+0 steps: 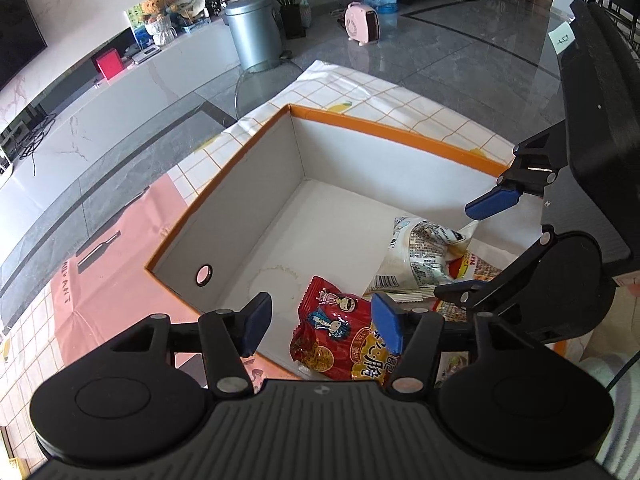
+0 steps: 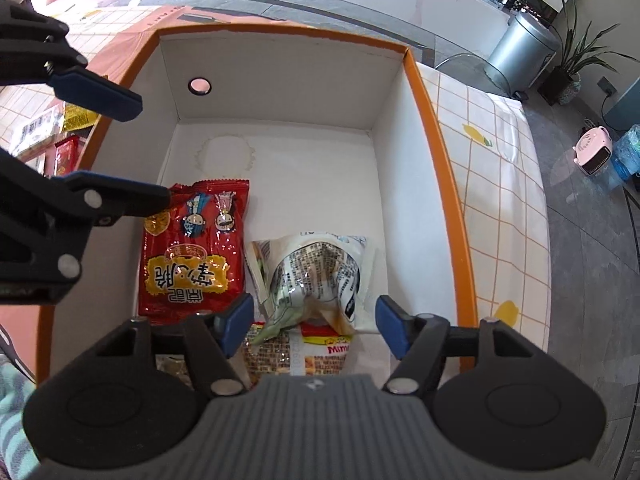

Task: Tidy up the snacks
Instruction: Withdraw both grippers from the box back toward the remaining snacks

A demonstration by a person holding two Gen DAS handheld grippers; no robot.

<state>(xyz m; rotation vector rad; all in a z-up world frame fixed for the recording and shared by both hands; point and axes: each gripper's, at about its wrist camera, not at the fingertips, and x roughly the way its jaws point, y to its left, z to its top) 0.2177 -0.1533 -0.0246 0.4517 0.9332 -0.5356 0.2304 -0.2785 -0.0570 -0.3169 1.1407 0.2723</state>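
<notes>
Snacks already down inside the orange-rimmed box [image 2: 436, 120]: red packet [image 2: 196, 252] flat on the floor, white packet [image 2: 316, 272] just beside it, leaning on a Mimi bag [image 2: 320, 356]. Right gripper [image 2: 316, 328] wide apart, holding nothing; left gripper [image 1: 320, 322] likewise. Best lifted straight up clear of the packets. Farther out, more snacks [image 2: 68, 148] left on the tablecloth.
</notes>
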